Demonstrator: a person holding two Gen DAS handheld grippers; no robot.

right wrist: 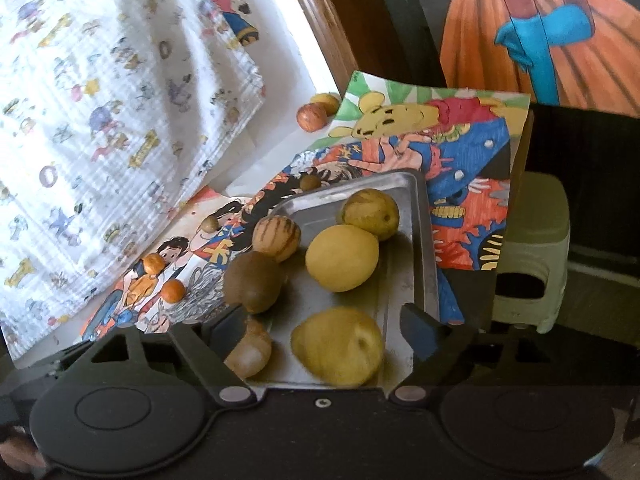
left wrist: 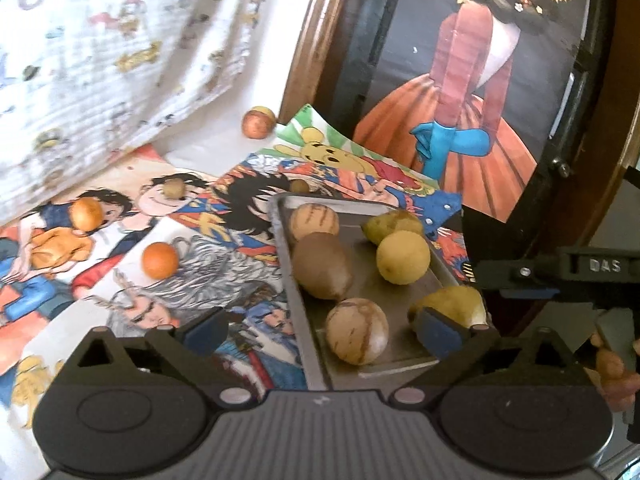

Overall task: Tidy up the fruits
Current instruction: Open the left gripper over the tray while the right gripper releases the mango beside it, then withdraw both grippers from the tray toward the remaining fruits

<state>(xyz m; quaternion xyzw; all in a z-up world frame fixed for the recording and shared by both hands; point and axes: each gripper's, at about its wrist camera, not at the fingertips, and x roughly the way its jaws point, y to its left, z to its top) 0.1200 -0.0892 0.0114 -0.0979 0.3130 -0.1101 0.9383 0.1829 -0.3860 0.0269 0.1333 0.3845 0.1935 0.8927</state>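
A metal tray (left wrist: 282,248) (right wrist: 425,240) holds several fruits: a brown kiwi (left wrist: 322,266) (right wrist: 252,282), a yellow lemon (left wrist: 403,256) (right wrist: 342,258), two striped round fruits (left wrist: 314,222) (left wrist: 356,330) and two pears (left wrist: 394,224) (left wrist: 448,304). My left gripper (left wrist: 322,332) stands open above the tray's near end, the near striped fruit showing between its fingers. My right gripper (right wrist: 324,328) is open too, its fingers either side of the near pear (right wrist: 338,346) without touching it. Two oranges (left wrist: 160,260) (left wrist: 86,214) lie off the tray to the left.
Cartoon drawings cover the table (left wrist: 120,320). Loose on them are two small brown fruits (left wrist: 174,188) (left wrist: 299,186) and, at the back, an apple (left wrist: 258,122) (right wrist: 311,117). A patterned white cloth (left wrist: 100,60) lies at the left, a large framed picture (left wrist: 460,100) behind. A pale stool (right wrist: 532,248) stands at the right.
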